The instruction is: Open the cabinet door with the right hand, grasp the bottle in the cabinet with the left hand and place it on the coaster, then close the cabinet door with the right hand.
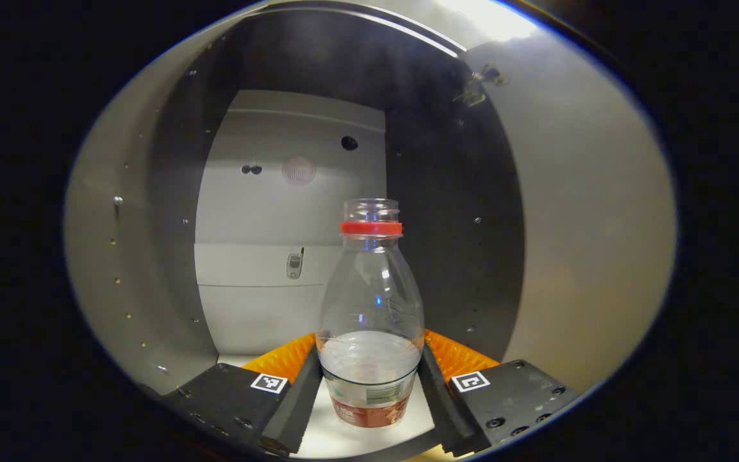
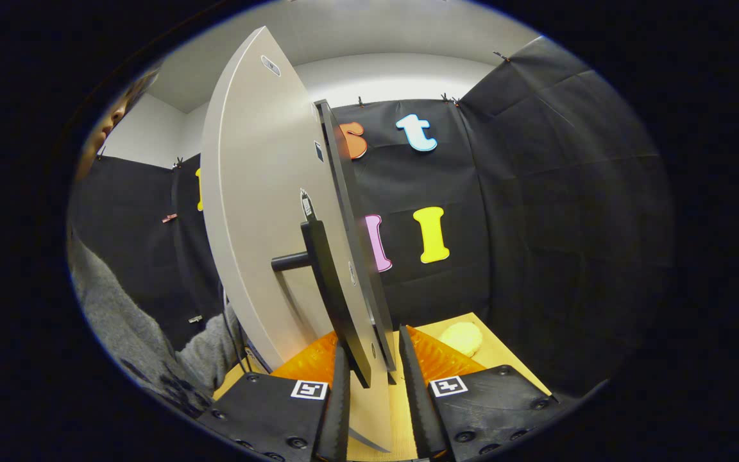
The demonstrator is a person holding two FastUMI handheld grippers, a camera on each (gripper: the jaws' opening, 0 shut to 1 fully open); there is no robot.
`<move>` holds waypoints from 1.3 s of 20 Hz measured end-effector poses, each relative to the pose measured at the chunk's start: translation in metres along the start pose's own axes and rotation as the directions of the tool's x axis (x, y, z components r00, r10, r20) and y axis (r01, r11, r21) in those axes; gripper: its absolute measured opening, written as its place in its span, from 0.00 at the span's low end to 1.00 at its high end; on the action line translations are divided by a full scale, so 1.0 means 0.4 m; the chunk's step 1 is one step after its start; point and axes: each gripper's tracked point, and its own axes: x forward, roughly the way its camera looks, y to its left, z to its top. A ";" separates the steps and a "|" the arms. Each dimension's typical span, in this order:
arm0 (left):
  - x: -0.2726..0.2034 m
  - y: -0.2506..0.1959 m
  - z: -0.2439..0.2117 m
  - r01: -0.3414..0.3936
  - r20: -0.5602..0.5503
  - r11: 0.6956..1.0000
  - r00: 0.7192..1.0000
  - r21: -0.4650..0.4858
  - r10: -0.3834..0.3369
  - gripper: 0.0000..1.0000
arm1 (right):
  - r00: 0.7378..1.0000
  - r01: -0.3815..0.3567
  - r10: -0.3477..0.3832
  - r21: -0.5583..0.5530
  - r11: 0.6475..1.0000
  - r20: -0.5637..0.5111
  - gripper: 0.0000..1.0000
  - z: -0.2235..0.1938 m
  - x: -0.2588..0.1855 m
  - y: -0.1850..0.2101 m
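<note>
Door (image 2: 260, 212) stands open with right tongs (image 2: 373, 385) narrow around its handle (image 2: 328, 289), left tongs (image 1: 369, 378) flanking the uncapped bottle (image 1: 371, 308) low centre, carrying and closing remain.

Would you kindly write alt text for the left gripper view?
Inside an open grey cabinet, the left gripper has its two fingers either side of a clear, capless bottle with a red neck ring, standing upright on the white shelf.
</note>
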 end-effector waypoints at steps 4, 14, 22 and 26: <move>-0.125 -0.038 0.050 0.061 0.036 0.998 0.997 0.005 -0.061 0.77 | 1.000 0.026 -0.027 0.035 0.999 0.008 0.84 -0.003 -0.050 -0.021; -0.399 0.027 0.023 0.059 0.022 0.997 0.998 -0.056 -0.058 0.78 | 0.988 0.109 -0.105 -0.028 0.994 0.117 0.85 0.020 -0.236 0.145; -0.620 0.132 -0.190 -0.012 -0.101 0.999 0.995 0.037 0.016 0.78 | 0.988 -0.051 0.063 -0.089 0.995 0.140 0.87 -0.050 -0.105 0.432; -0.694 0.138 -0.334 -0.009 -0.149 0.997 0.989 -0.083 -0.004 0.78 | 0.969 -0.152 0.174 -0.129 0.980 0.176 0.87 -0.081 0.002 0.553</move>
